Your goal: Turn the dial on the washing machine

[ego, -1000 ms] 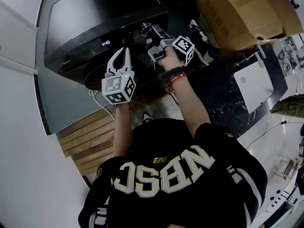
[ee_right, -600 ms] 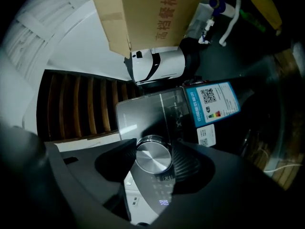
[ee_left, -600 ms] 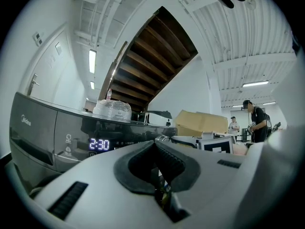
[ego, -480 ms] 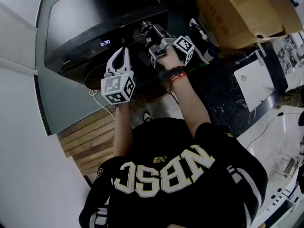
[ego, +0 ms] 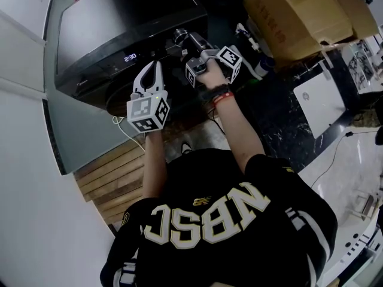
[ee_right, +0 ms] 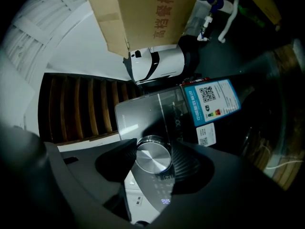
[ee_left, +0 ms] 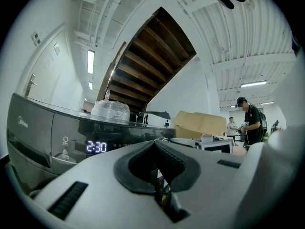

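A dark grey washing machine (ego: 114,23) fills the upper left of the head view, and its display (ego: 130,57) reads 2:30. My right gripper (ego: 190,42) reaches to the control panel. In the right gripper view its two dark pads press against both sides of the round silver dial (ee_right: 153,159), so my right gripper (ee_right: 153,151) is shut on it. My left gripper (ego: 155,66) hangs in front of the machine, below the display (ee_left: 96,147), with its jaws closed together and nothing between them (ee_left: 159,185).
A large cardboard box (ego: 299,14) stands right of the machine. A white laptop-like slab (ego: 320,103) lies further right. Wooden slats (ego: 114,178) run along the floor at lower left. A blue label (ee_right: 209,97) is stuck on the machine front. People stand far off (ee_left: 250,123).
The display changed from 1:48 a second ago to 2:30. The right gripper stayed on the dial and twisted slightly. The left gripper barely moved.
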A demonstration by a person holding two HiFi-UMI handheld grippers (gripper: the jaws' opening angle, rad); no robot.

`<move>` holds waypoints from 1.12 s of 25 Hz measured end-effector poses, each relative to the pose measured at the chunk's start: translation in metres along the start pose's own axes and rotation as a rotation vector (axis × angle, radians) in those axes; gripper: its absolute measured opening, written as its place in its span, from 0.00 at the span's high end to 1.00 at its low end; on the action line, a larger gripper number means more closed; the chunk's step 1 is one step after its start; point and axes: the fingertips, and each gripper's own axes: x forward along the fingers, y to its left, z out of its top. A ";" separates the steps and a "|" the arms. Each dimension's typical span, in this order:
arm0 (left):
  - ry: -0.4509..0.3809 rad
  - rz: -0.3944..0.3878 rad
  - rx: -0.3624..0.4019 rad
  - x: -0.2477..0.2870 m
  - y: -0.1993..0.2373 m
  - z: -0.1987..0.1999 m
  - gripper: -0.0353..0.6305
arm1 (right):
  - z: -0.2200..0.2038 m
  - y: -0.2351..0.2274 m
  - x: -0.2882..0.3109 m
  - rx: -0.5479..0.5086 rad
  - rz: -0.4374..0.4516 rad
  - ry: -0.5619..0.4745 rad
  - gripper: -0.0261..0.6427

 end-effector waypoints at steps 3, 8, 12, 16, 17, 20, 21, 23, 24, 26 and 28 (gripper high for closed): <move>0.005 -0.004 0.004 -0.001 0.000 -0.001 0.93 | -0.001 -0.002 -0.001 0.058 0.005 -0.018 0.62; 0.021 -0.011 0.014 0.000 0.000 -0.003 0.93 | -0.002 -0.008 -0.003 0.241 0.062 -0.051 0.62; 0.025 -0.003 0.018 0.000 0.003 -0.004 0.93 | -0.006 -0.011 -0.001 0.373 0.066 -0.061 0.63; 0.024 -0.005 0.027 -0.002 0.001 -0.004 0.93 | -0.006 -0.015 -0.004 0.459 0.089 -0.094 0.63; 0.022 -0.005 0.028 -0.003 0.002 -0.003 0.93 | -0.006 -0.015 -0.004 0.455 0.094 -0.098 0.63; 0.019 0.000 0.029 -0.004 0.004 -0.001 0.93 | -0.005 -0.013 -0.003 0.388 0.092 -0.091 0.62; 0.018 0.002 0.029 -0.005 0.005 -0.001 0.93 | -0.004 -0.011 -0.003 0.367 0.088 -0.086 0.62; 0.015 0.004 0.029 -0.005 0.007 0.000 0.93 | -0.004 -0.009 -0.002 0.330 0.082 -0.070 0.62; 0.014 0.005 0.029 -0.005 0.008 0.001 0.93 | -0.005 -0.008 -0.003 0.303 0.079 -0.060 0.62; 0.011 0.006 0.030 -0.006 0.008 0.003 0.93 | -0.006 -0.006 -0.004 0.252 0.071 -0.042 0.62; 0.006 0.011 0.031 -0.006 0.010 0.005 0.93 | -0.008 -0.004 -0.003 0.237 0.069 -0.025 0.61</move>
